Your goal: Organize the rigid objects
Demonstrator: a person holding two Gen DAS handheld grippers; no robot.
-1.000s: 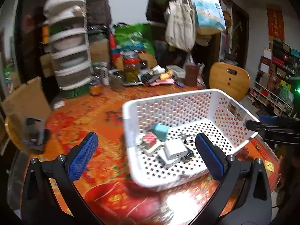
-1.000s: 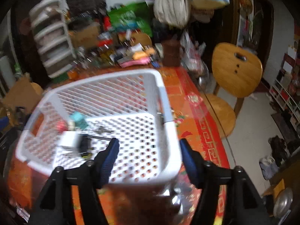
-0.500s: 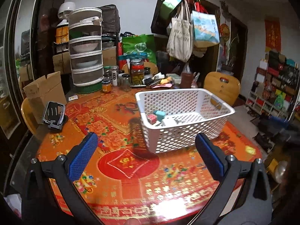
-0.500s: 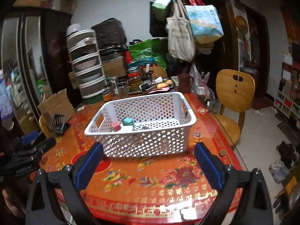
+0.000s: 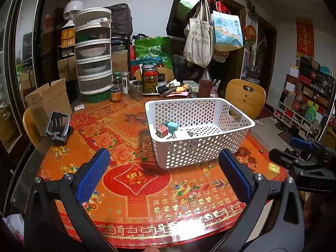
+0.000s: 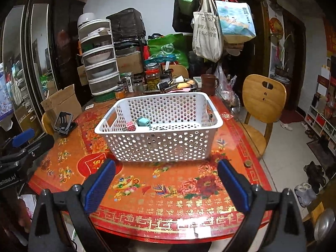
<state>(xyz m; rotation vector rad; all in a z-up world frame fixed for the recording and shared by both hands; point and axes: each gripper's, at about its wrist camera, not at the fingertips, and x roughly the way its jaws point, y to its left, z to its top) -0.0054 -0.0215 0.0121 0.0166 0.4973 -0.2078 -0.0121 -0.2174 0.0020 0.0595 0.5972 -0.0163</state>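
A white perforated basket [image 5: 241, 124] [image 6: 159, 145] stands on the round red-and-orange table [image 5: 134, 189] [image 6: 172, 191]. Inside it lie a teal charger [image 5: 171, 126] [image 6: 143, 122], a red patterned cube [image 5: 161, 130] [image 6: 130, 125], a white adapter [image 5: 180, 134] and dark small parts. My left gripper [image 5: 163, 173] is open and empty, held back above the table's near edge. My right gripper [image 6: 166, 185] is open and empty, also near the table's edge; it shows at the right of the left wrist view [image 5: 302, 159]. The left gripper shows at the left of the right wrist view [image 6: 23, 145].
A black phone stand [image 5: 57, 126] [image 6: 64, 121] sits at the table's left. Jars [image 5: 150, 79], a stacked white food cover [image 5: 93, 54] and clutter fill the far side. A cardboard box [image 5: 48, 103] and wooden chairs [image 6: 263, 98] flank the table. A coin [image 6: 247, 163] lies right.
Both grippers have pulled back and away from the basket, which now stands flat on the table. The right gripper opened wider. The view has settled.
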